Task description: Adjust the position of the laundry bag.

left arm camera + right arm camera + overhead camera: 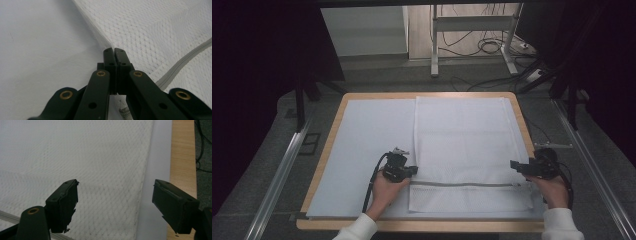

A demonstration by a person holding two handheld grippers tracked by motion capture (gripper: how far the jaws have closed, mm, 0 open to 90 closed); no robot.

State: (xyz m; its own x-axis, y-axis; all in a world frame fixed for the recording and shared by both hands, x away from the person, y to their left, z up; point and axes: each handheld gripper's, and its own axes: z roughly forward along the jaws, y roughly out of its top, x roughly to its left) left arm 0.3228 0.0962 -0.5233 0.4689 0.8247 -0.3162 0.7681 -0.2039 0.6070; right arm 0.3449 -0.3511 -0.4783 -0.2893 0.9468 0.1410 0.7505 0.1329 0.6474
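High view: white mesh laundry bag point(464, 145) lies flat on the right half of a pale mat point(367, 150), grey zipper point(467, 184) running across near its 6 o'clock edge. Left gripper point(411, 170) sits at the bag's 9 o'clock edge, right gripper point(515, 164) at 3 o'clock.

Left gripper view: jaws closed tight at the bag's side hem point(100, 40); whether fabric is pinched cannot be told.

Right gripper view: jaws wide apart, holding nothing, straddling the bag's edge point(143, 182) beside the wooden table rim point(182, 157).

Judgement: light, limp, porous; best pinched at hems or zipper tape.
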